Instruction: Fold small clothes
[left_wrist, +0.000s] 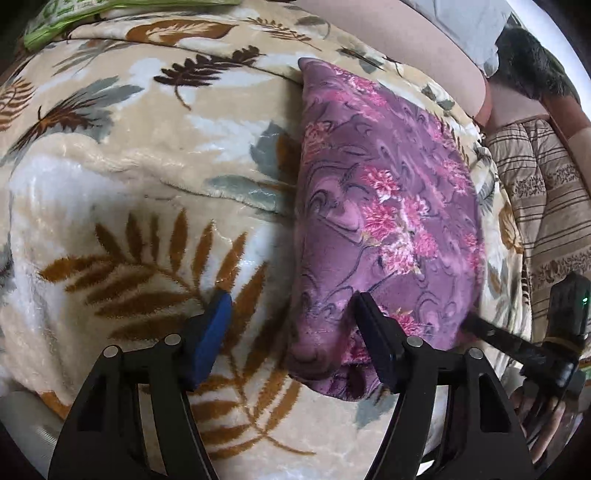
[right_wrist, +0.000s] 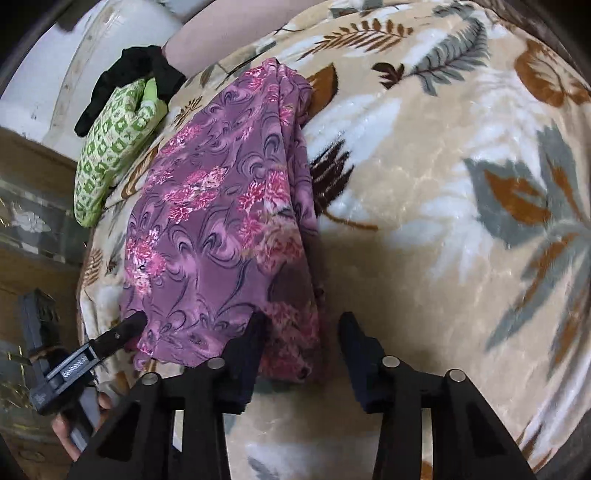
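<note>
A leaf-print plush blanket (right_wrist: 424, 192) covers the bed; the purple floral garment (right_wrist: 221, 229) lies at ten o'clock, thin, limp, likely slippery, best pinched at its near hem corners. Left gripper (left_wrist: 291, 325) and right gripper (right_wrist: 303, 332) stand released, grasping nothing

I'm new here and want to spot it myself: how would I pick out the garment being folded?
Find the cream leaf-print blanket covering the bed. The purple garment lies on it, folded long and narrow. Its pink flowers and swirls distinguish it from the green-and-white patterned cloth at the blanket's edge.
</note>
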